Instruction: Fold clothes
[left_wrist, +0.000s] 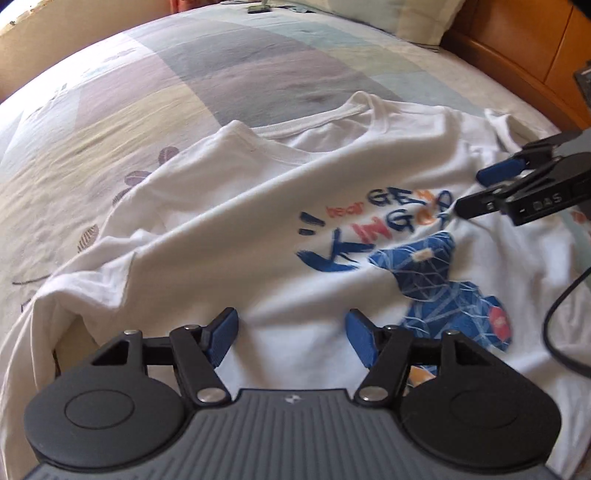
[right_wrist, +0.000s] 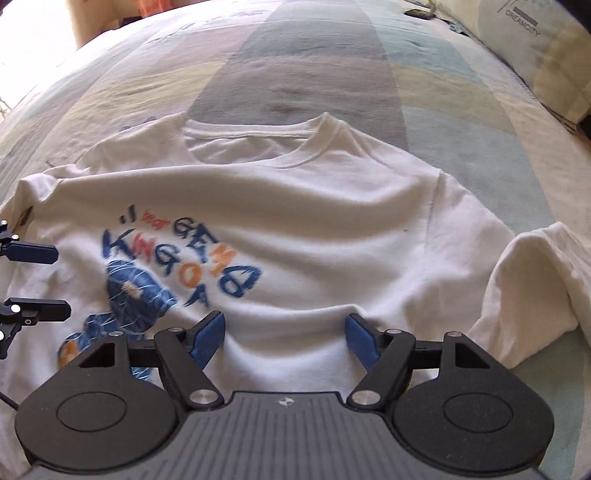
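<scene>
Bed (left_wrist: 155, 96), covered by a pastel patchwork sheet with leaf motifs, filling both views. Pillow (right_wrist: 535, 48) at the 1 o'clock corner of the right wrist view, printed lettering on its case. Wooden furniture (left_wrist: 517, 44) beyond the bed edge at 2 o'clock in the left wrist view.

White T-shirt (right_wrist: 314, 206) spread front-up across the middle of the bed, collar (right_wrist: 266, 138) toward 12 o'clock, body wrinkled with a long ridge running across the chest. Sleeve (right_wrist: 535, 280) bunched and humped at 3 o'clock in the right wrist view. Blue, red and orange print (left_wrist: 388, 236) with lettering and a blue figure on the chest; blurred, not fully readable.

Left hand-held gripper (left_wrist: 291, 332) low over the shirt's lower body, jaws spread wide, nothing between the blue pads (left_wrist: 221, 332). Right hand-held gripper (right_wrist: 282, 334) likewise low over the hem area, jaws wide, empty. Right hand-held gripper also seen at 3 o'clock in the left wrist view, tips close above the print; contact with cloth not clear. Dark cable (left_wrist: 557, 325) trailing over the shirt at 4 o'clock.
</scene>
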